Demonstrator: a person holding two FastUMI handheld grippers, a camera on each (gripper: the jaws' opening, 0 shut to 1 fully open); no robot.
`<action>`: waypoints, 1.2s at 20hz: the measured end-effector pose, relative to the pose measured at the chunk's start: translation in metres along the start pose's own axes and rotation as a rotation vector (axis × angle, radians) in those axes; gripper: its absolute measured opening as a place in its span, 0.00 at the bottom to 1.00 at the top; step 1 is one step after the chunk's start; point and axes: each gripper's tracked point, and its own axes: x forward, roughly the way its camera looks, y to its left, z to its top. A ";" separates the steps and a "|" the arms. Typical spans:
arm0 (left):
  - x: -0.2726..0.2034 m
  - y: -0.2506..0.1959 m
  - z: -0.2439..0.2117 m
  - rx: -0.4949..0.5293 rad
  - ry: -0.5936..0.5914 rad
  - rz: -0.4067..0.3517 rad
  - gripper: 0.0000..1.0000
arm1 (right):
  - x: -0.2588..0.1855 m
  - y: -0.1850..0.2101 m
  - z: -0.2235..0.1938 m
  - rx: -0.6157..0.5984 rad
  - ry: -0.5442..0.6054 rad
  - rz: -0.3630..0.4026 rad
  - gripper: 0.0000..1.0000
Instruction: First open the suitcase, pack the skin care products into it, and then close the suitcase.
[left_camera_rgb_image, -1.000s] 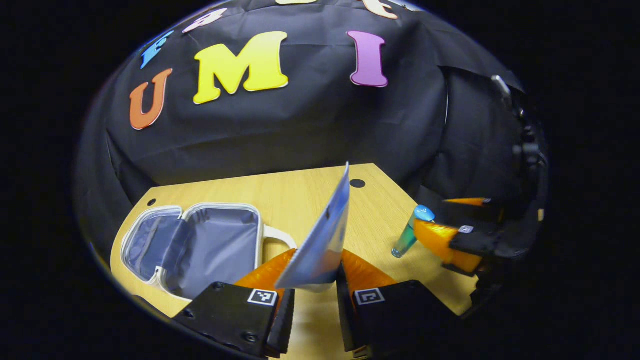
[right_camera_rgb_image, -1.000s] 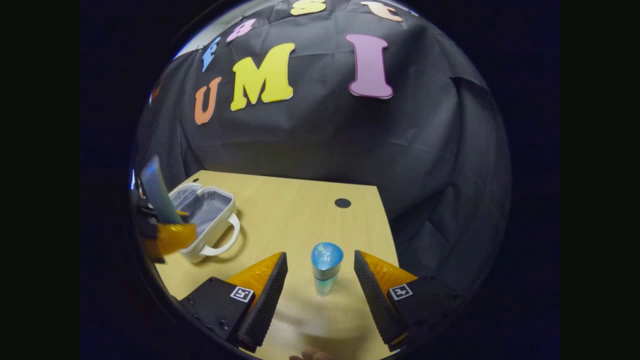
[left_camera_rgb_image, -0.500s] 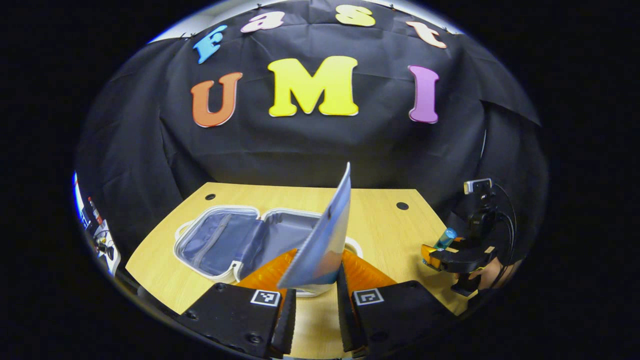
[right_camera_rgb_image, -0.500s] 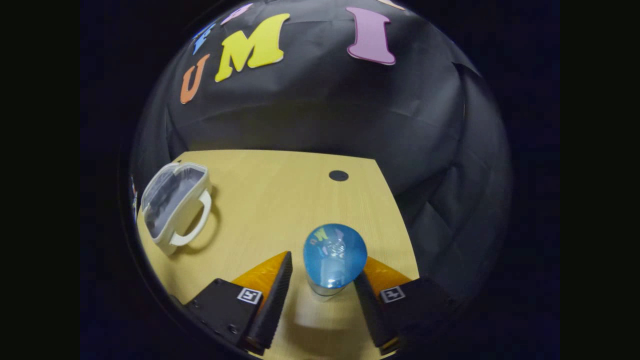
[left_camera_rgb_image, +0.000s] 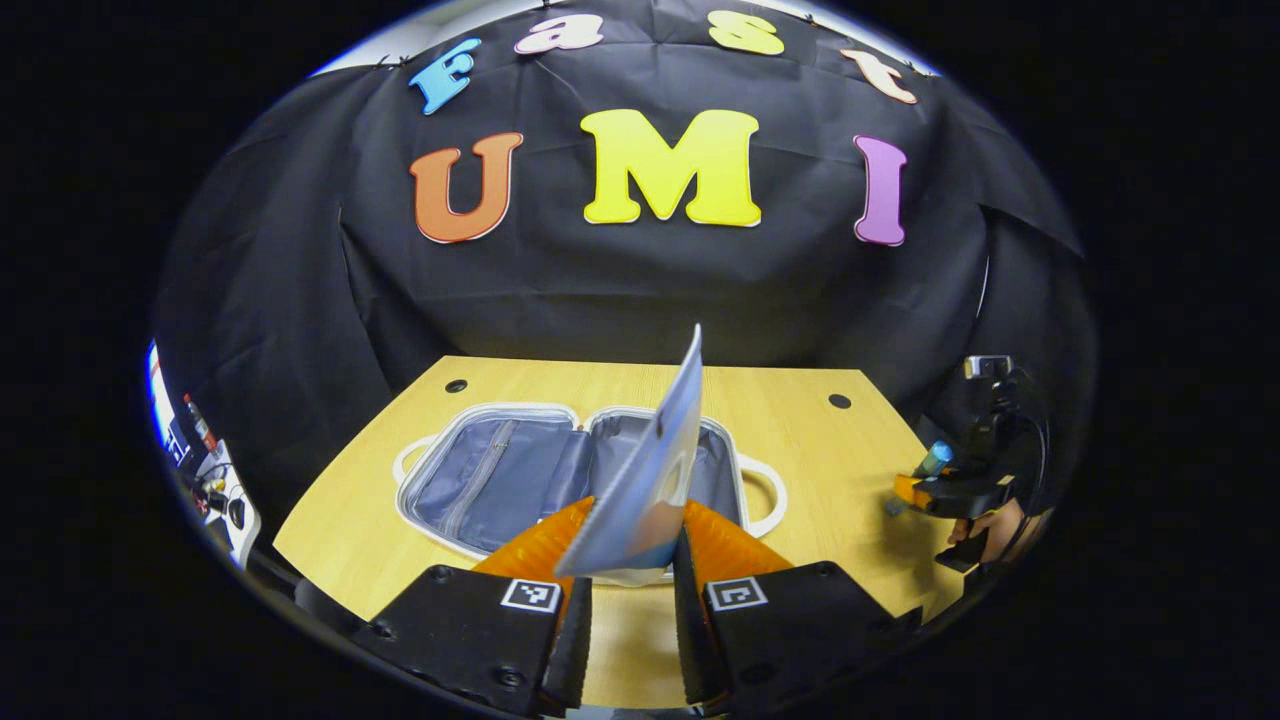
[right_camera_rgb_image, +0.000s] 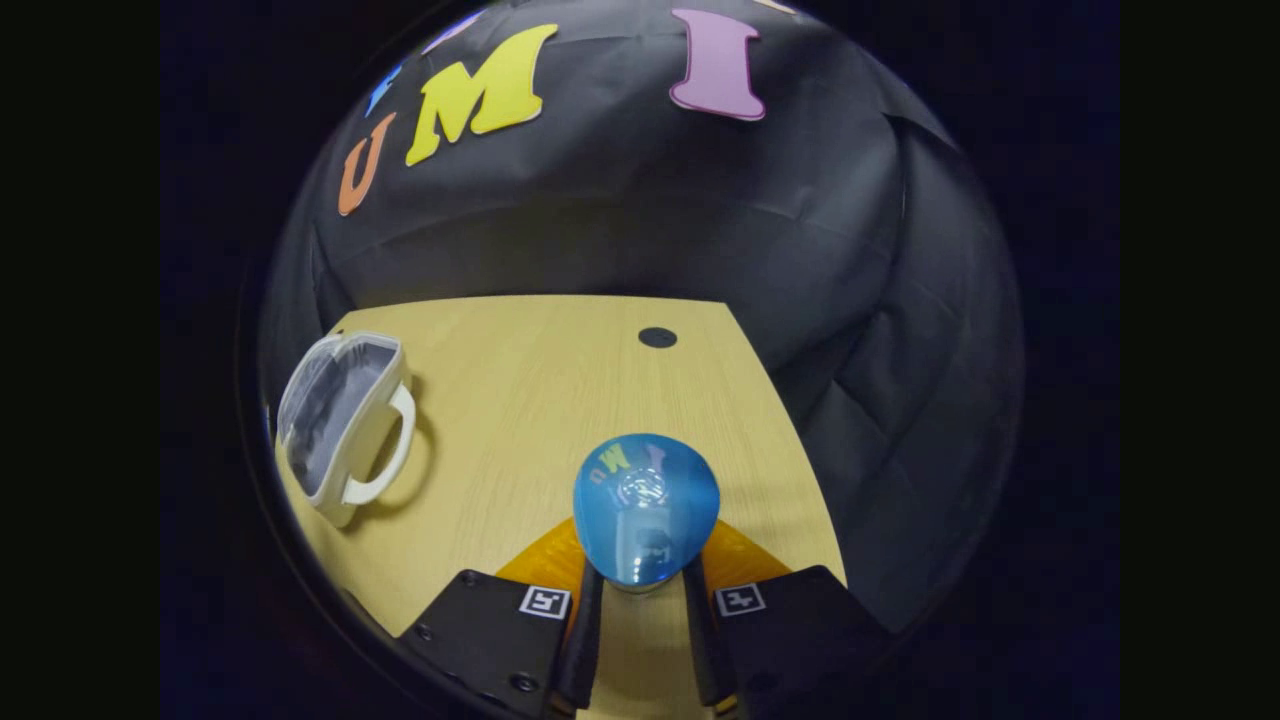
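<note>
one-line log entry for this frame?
suitcase: open, empty | left tool: shut on sachet | right tool: shut on bottle | stage: packing

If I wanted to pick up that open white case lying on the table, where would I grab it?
Probably by a looped handle of the suitcase. The case lies spread flat, too wide for the jaws, while the handle is a thin arch standing clear of the shell's edge. I would come in from that outer side and pinch across the arch.
</note>
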 end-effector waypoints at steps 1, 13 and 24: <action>0.006 0.004 -0.004 0.015 0.007 -0.017 0.39 | -0.013 0.004 0.002 -0.001 -0.012 -0.009 0.36; 0.129 0.022 -0.083 0.028 0.252 -0.160 0.39 | -0.128 0.097 0.024 -0.014 -0.081 -0.017 0.34; 0.168 0.018 -0.150 0.084 0.555 -0.135 0.34 | -0.142 0.146 0.020 -0.032 -0.038 -0.007 0.35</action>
